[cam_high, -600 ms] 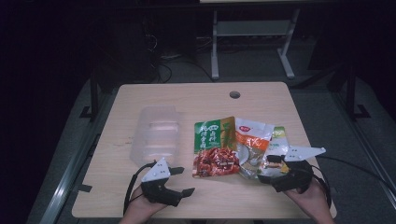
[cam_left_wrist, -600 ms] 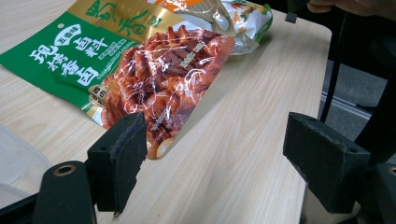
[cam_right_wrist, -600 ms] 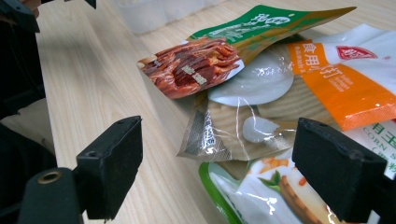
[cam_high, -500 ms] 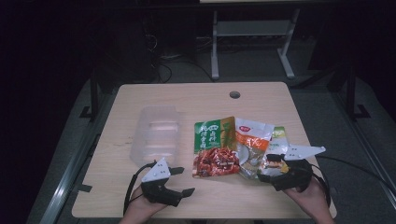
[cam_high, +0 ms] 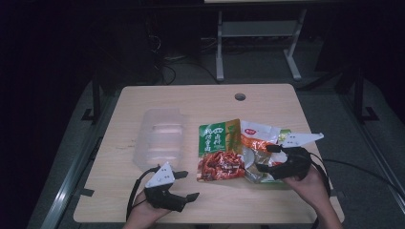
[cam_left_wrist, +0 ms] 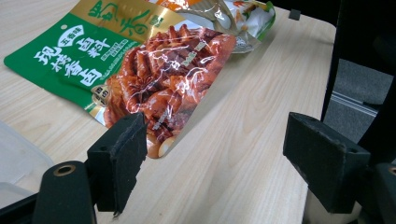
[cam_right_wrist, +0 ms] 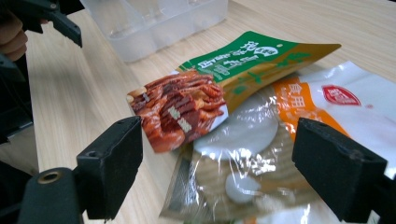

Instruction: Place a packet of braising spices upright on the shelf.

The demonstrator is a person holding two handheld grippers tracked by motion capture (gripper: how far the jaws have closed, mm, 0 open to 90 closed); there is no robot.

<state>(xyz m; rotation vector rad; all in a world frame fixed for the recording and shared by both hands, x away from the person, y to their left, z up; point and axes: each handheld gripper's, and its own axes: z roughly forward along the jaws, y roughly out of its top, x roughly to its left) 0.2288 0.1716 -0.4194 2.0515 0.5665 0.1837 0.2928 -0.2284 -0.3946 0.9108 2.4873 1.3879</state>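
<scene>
On the left, the left gripper (cam_high: 184,185) rests low on the tabletop (cam_high: 267,102) with its jaws wide open and nothing between them; the clear plastic box (cam_high: 160,138) lies beyond them and a little to the left, and the green and red pouch (cam_high: 218,151) lies ahead of them to the right, near but not touching. This pouch has its long axis running away from the person, with the red end nearest. On the right, the right gripper (cam_high: 268,157) also stands wide open and holds nothing, but its jaws hover just over the clear and orange pouch (cam_right_wrist: 261,140), which the green one partly overlaps, so I judge the right hand is the nearer one for a pick.
</scene>
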